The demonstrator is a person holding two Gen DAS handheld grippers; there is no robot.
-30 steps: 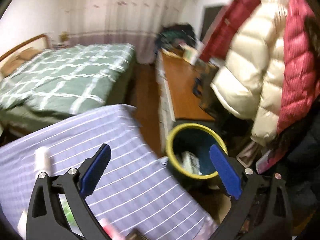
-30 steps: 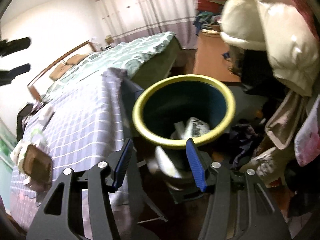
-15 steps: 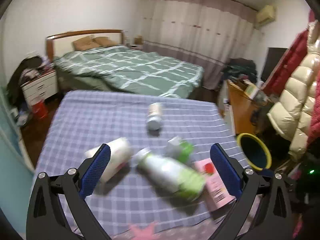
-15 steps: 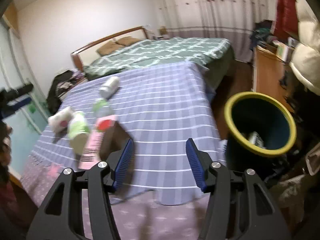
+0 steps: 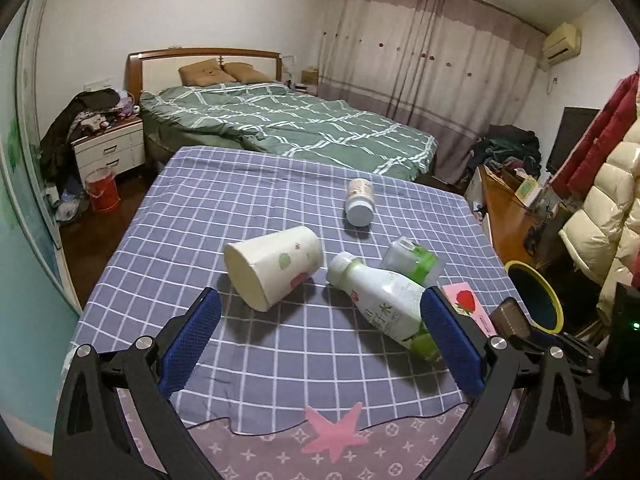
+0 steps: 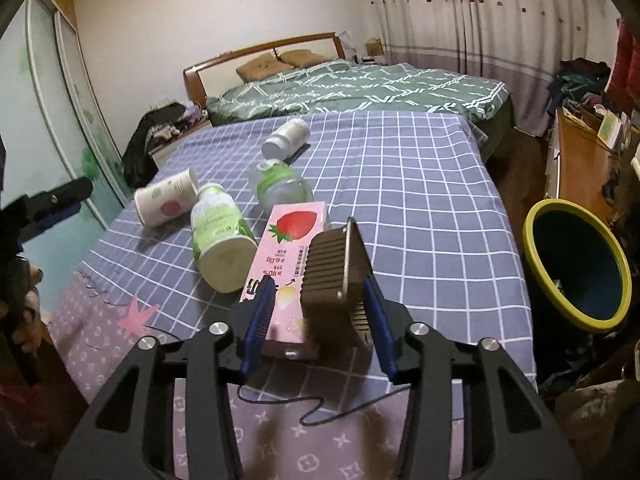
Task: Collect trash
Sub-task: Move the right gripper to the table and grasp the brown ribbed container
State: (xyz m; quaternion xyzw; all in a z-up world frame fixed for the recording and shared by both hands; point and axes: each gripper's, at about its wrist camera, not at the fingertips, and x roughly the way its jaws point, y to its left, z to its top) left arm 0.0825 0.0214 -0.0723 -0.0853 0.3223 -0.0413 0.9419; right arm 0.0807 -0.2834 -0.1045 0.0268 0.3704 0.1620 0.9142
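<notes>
Trash lies on a table with a purple checked cloth point(image 5: 224, 216): a paper cup point(image 5: 274, 266) on its side, a white-green bottle point(image 5: 384, 304), a clear green-labelled cup point(image 5: 412, 258), a small white jar point(image 5: 359, 202), a pink strawberry carton point(image 6: 288, 256) and a brown ribbed tray point(image 6: 334, 268). My left gripper point(image 5: 320, 344) is open and empty above the near table edge. My right gripper point(image 6: 318, 320) is open, its jaws around the near end of the brown tray and the carton. The blue bin with a yellow rim point(image 6: 576, 264) stands to the right of the table.
A green-quilted bed point(image 5: 288, 128) lies behind the table. A wooden desk point(image 5: 508, 216) with clutter and hanging coats point(image 5: 608, 184) are on the right. A nightstand point(image 5: 108, 148) and a red bucket point(image 5: 102, 194) stand at the left. A thin cable point(image 6: 304, 404) lies on the near cloth.
Both grippers swung from the bin back to the table. The left now faces the cup and bottle. The right came in over the brown tray and carton.
</notes>
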